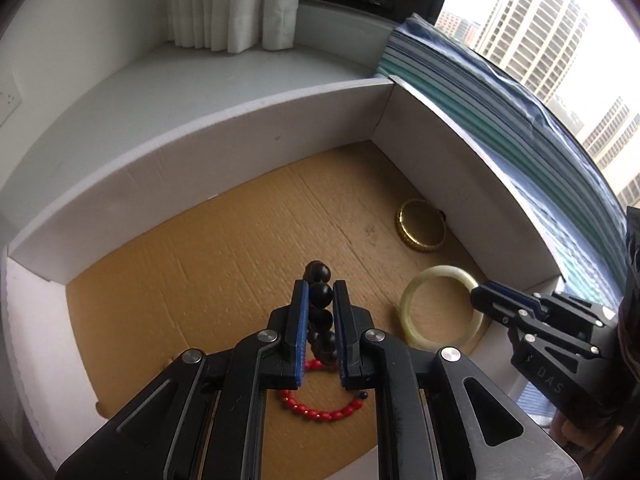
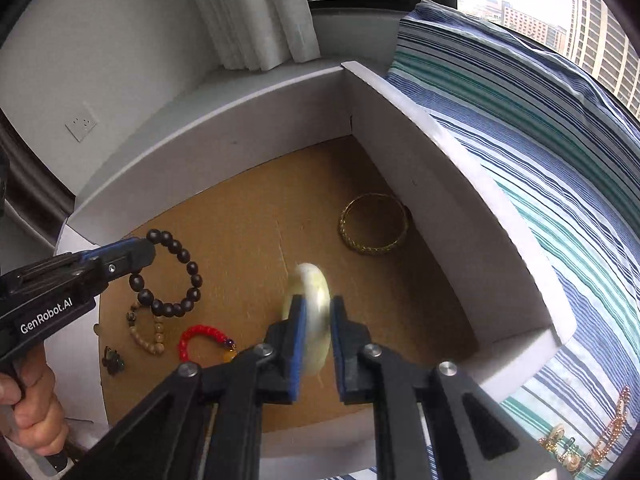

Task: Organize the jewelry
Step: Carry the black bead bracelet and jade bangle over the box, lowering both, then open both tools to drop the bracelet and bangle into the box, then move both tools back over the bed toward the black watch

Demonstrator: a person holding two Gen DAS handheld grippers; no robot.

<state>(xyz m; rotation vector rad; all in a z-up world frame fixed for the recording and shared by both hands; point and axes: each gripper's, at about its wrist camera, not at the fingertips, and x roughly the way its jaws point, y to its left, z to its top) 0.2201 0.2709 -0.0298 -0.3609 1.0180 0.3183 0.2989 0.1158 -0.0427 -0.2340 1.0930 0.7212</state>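
Lying near the box wall (image 2: 280, 120), a gold bangle (image 2: 374, 224) and red bracelet (image 2: 200, 338).

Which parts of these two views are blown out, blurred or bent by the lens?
Left wrist view: the window glares white at top right, the box wall bows from fisheye, and the dark bead bracelet is sharp. Right wrist view: the pale green bangle between the pads is motion-smeared, while the gold bangle stays crisp.

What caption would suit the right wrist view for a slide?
Right tongs carry a pale bangle over the box, left tongs a dark bead bracelet.
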